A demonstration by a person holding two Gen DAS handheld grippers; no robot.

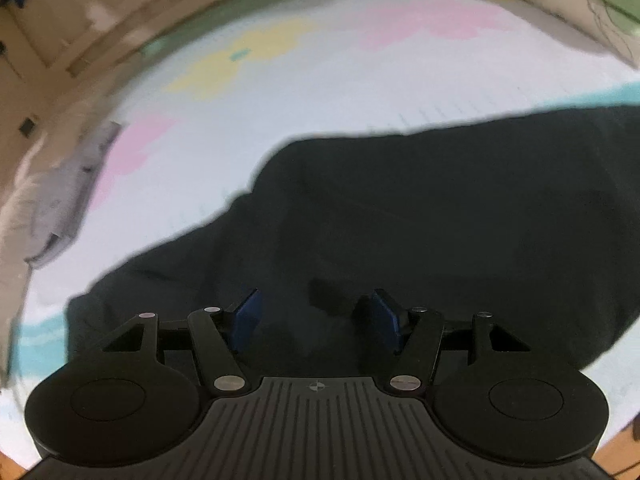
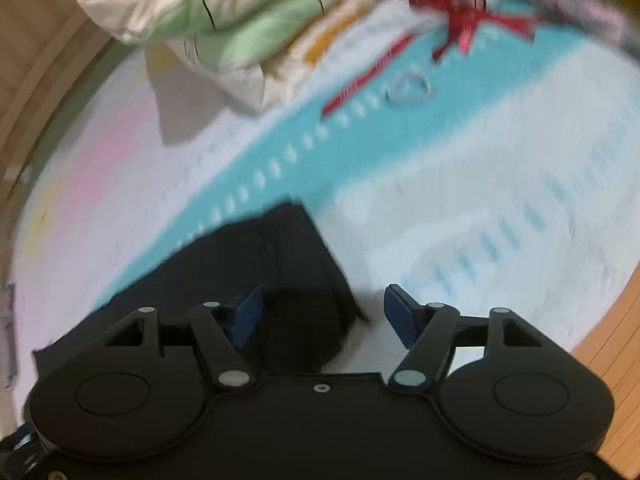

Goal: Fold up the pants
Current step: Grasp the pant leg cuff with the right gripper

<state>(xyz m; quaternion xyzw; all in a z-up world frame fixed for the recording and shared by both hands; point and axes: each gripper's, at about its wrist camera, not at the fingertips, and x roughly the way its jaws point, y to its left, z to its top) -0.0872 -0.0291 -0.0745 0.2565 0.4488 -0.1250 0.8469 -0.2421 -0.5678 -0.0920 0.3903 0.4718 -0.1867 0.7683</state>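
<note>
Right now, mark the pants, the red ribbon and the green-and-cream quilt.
pants (image 1: 440, 216), left wrist view, middle of the dark cloth.
red ribbon (image 2: 466, 20), right wrist view, its knot.
green-and-cream quilt (image 2: 224, 20), right wrist view, green panel.

We are counting one pair of dark pants (image 1: 420, 216) lying on one patterned blanket (image 1: 280, 112). We are seeing two grippers, the left gripper (image 1: 316, 320) and the right gripper (image 2: 323, 316), each showing two blue pads. We are also noting one folded quilt (image 2: 208, 20), one red ribbon (image 2: 460, 28) and one grey cloth (image 1: 68, 200).
</note>
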